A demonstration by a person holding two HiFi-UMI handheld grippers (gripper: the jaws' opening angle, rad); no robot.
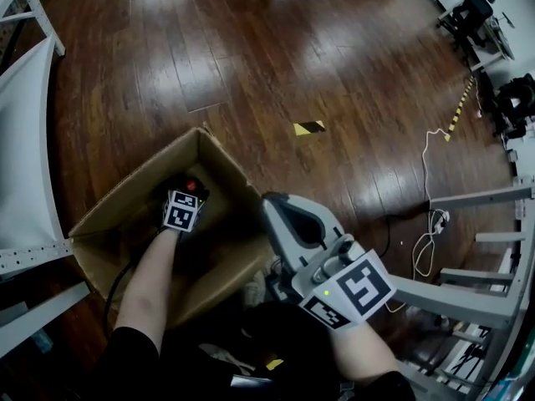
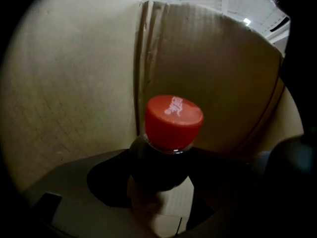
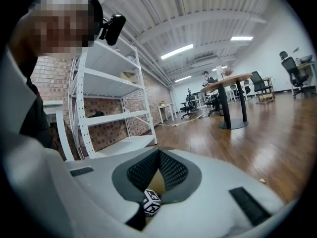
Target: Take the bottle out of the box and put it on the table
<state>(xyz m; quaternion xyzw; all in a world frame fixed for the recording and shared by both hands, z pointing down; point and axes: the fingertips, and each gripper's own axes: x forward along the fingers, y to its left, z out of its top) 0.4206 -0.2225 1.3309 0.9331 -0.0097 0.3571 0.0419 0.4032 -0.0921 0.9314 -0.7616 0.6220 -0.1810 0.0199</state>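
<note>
An open cardboard box (image 1: 125, 203) stands on the wooden floor. Inside it stands a dark bottle (image 2: 159, 168) with a red cap (image 2: 173, 115), upright near a corner of the box wall (image 2: 74, 83). My left gripper (image 1: 188, 190) reaches down into the box, and the red cap (image 1: 191, 185) shows just past its marker cube. In the left gripper view the left gripper (image 2: 173, 175) is open, its dark jaws standing wide on either side of the bottle's neck. My right gripper (image 1: 269, 200) hovers outside the box by its right wall. The right gripper (image 3: 158, 152) is shut on nothing.
A white shelf unit (image 1: 25, 165) stands left of the box. Grey metal frame legs (image 1: 468, 295) and white cables (image 1: 430, 224) lie to the right. A yellow-black tape strip (image 1: 308, 127) is on the floor beyond the box. White shelves (image 3: 109, 113) and a round table (image 3: 233, 83) stand further off.
</note>
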